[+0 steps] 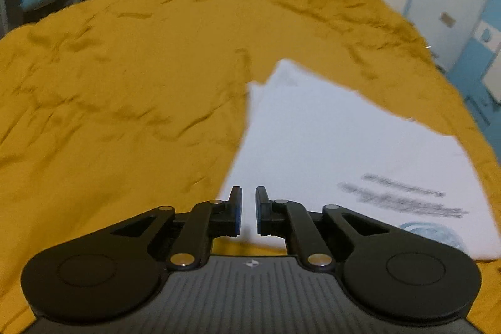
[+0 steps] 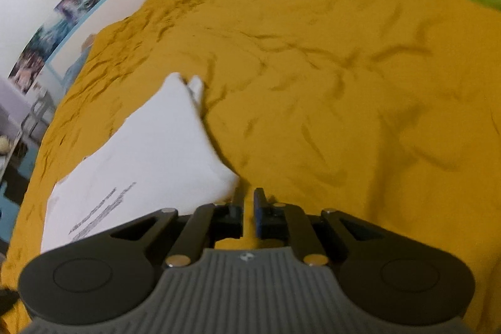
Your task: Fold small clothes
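A white shirt (image 1: 344, 140) lies flat on a yellow sheet (image 1: 125, 77). In the left view, the left tongs (image 1: 249, 210) sit over the shirt's near edge, and the shirt spreads out ahead and to their right. A small gap shows between the tips, and they hold nothing. The right tongs (image 2: 248, 213) have the shirt (image 2: 150, 152) ahead on their left. Their tips are nearly together, empty, over the sheet (image 2: 344, 83). The shirt has blurry dark writing.

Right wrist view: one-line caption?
Right gripper, nearly closed and empty, beside a folded white garment on a mustard bedspread.
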The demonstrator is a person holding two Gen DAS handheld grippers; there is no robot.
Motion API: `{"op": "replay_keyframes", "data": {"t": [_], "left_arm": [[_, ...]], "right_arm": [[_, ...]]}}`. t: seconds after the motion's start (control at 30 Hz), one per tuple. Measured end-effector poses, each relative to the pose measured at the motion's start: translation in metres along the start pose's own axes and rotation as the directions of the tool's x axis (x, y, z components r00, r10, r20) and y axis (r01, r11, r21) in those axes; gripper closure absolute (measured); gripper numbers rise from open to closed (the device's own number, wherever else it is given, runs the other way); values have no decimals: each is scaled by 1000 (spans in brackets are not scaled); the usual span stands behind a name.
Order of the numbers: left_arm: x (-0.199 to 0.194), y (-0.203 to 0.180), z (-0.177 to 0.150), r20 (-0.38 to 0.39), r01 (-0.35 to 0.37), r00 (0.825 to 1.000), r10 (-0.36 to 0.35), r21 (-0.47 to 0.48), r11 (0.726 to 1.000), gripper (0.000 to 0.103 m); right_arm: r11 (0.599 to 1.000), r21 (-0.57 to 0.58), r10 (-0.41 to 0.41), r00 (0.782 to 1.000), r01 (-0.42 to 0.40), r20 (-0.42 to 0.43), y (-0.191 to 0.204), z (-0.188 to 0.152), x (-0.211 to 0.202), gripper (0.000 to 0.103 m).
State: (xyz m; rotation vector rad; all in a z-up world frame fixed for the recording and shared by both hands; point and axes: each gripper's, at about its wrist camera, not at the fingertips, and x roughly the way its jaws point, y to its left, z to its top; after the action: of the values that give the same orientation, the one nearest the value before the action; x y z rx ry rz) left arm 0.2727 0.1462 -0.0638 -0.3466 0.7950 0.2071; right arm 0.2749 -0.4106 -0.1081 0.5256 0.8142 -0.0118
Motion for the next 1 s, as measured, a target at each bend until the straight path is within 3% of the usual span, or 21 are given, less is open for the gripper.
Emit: {"op": "replay_keyframes", "data": {"t": [0.03, 0.1, 0.23, 0.4, 0.8, 1.0], "left_arm": [[-1, -8, 4, 7, 25, 1000, -26, 15, 1000, 95], [0, -23, 9, 7, 72, 997, -72, 36, 997, 95], [15, -53, 17, -12, 138, 990, -138, 78, 987, 95], [44, -85, 20, -43, 205, 979, -202, 118, 972, 95], [113, -137, 40, -119, 276, 958, -261, 144, 950, 95], [149, -157, 51, -157, 299, 947, -279, 121, 947, 95]], "right_arm": [[1000, -17, 12, 1000, -12, 4, 5, 2, 0, 81], [997, -59, 48, 999, -47, 11, 14, 6, -1, 66], [987, -141, 83, 997, -82, -2, 32, 16, 8, 65], [981, -159, 108, 994, -111, -28, 39, 37, 32, 59], [982, -117, 146, 988, -151, -50, 41, 97, 111, 55], [971, -21, 237, 969, -239, -76, 35, 119, 157, 55]]}}
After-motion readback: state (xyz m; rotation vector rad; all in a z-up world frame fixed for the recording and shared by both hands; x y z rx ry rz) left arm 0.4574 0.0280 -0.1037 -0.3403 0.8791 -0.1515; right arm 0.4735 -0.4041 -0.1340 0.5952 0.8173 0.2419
